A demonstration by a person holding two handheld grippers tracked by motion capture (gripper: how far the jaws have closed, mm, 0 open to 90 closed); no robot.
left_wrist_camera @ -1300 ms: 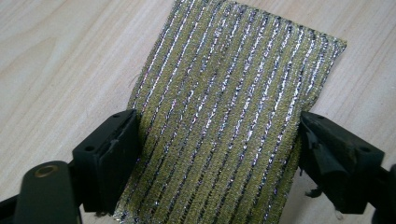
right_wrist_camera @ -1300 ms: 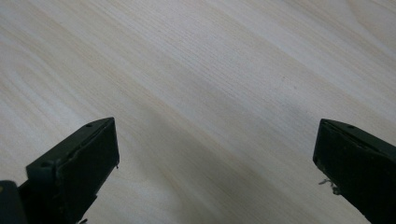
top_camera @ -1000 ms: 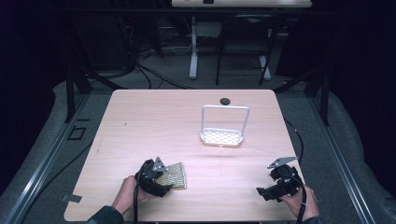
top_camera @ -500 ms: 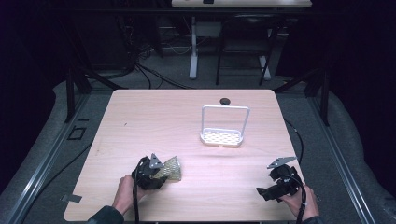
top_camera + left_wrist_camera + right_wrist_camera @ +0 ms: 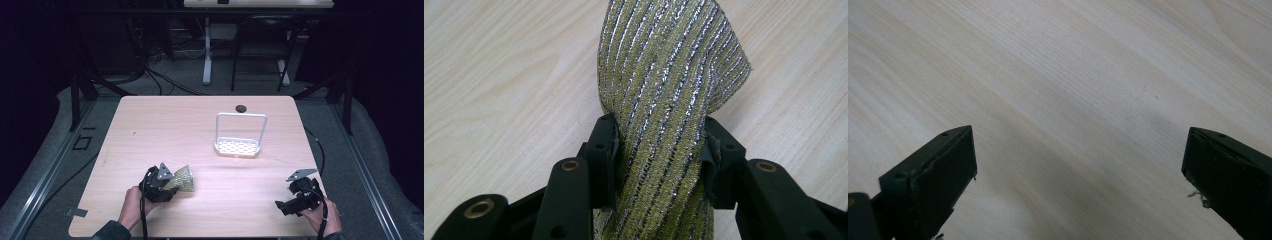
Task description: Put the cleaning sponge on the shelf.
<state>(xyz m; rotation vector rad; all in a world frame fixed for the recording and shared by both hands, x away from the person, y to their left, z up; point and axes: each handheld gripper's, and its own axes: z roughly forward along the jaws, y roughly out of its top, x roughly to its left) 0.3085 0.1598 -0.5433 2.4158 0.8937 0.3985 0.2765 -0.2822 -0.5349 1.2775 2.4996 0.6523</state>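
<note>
A gold and silver striped scrubbing cloth (image 5: 182, 178) sits pinched and lifted off the wooden table (image 5: 165, 130) near its front left. My left gripper (image 5: 169, 184) is shut on it; in the left gripper view the cloth (image 5: 669, 100) rises folded between the two black jaws, with my left gripper (image 5: 659, 145) closed around its lower part. My right gripper (image 5: 280, 206) rests near the front right corner, held in a hand, jaws spread wide. In the right gripper view my right gripper (image 5: 1078, 170) stands open over bare wood.
A white wire rack (image 5: 239, 135) with a perforated base and tall handle stands right of centre. A small black round object (image 5: 241, 108) lies near the far edge. Table legs and cables (image 5: 165, 75) sit on the floor beyond.
The cloth lay flat on the table a second ago; my left gripper has closed on it and lifted it so it stands bunched up. The right gripper has stayed put.
</note>
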